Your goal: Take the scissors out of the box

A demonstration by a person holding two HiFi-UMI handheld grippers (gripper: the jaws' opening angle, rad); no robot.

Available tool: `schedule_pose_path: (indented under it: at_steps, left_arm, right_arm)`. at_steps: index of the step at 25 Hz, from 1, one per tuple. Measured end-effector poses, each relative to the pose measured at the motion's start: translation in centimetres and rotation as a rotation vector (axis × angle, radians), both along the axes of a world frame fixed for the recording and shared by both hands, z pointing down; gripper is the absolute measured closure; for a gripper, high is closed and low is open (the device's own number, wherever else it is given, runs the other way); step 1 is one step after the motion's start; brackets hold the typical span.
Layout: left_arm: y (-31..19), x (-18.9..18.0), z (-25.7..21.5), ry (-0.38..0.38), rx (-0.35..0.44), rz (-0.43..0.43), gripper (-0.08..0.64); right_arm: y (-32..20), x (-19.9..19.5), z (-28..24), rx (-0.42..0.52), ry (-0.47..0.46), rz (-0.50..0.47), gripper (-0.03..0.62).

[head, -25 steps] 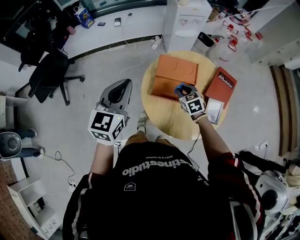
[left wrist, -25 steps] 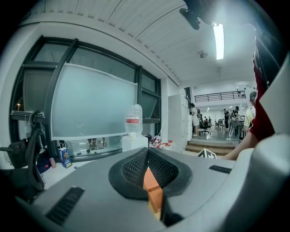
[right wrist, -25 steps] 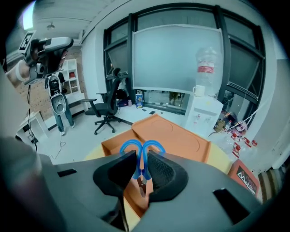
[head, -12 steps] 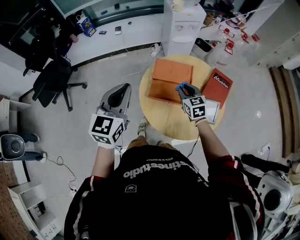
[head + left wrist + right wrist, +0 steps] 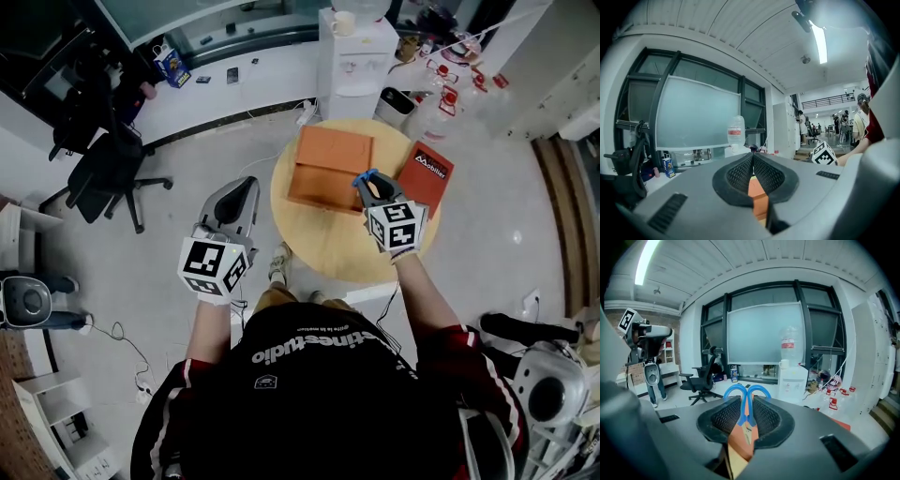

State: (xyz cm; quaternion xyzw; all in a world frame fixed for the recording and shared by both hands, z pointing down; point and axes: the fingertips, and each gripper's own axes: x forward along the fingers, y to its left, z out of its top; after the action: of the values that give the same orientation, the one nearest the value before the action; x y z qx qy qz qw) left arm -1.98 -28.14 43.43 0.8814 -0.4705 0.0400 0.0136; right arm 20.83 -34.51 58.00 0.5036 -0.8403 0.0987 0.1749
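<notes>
Blue-handled scissors (image 5: pixel 364 174) (image 5: pixel 746 399) stand between the pads of my right gripper (image 5: pixel 368 187) (image 5: pixel 746 411), which is shut on them. Their handle loops stick out past the fingertips. They hang above the near right edge of the flat orange box (image 5: pixel 328 169) (image 5: pixel 738 446) on the round wooden table (image 5: pixel 328 248). My left gripper (image 5: pixel 249 184) (image 5: pixel 753 161) is held off the table's left side over the floor. It is shut with nothing in it, and the orange box (image 5: pixel 758 197) shows through the slit below its pads.
A red booklet (image 5: pixel 427 178) lies on the table's right side. A white water dispenser (image 5: pixel 352 52) stands behind the table, and a black office chair (image 5: pixel 108 173) is at the left. A person's legs (image 5: pixel 281 267) are at the table's near edge.
My right gripper has risen from the box with the scissors in it and now sits higher above the table. The left gripper has drifted a little while staying shut.
</notes>
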Motion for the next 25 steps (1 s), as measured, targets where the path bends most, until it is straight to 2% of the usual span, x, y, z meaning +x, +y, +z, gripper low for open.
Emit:
schedule_pose_path:
  at_steps: [12, 25]
  left_arm:
    - [-0.1, 1.9, -2.4, 0.058, 0.028, -0.002, 0.543]
    - [1.4, -1.6, -5.5, 0.057, 0.062, -0.083, 0.543]
  right_arm:
    - [3.6, 2.1, -7.4, 0.035, -0.037, 0.020, 0.483]
    - [5.3, 0.0, -13.5, 0.106, -0.068, -0.013, 0.482]
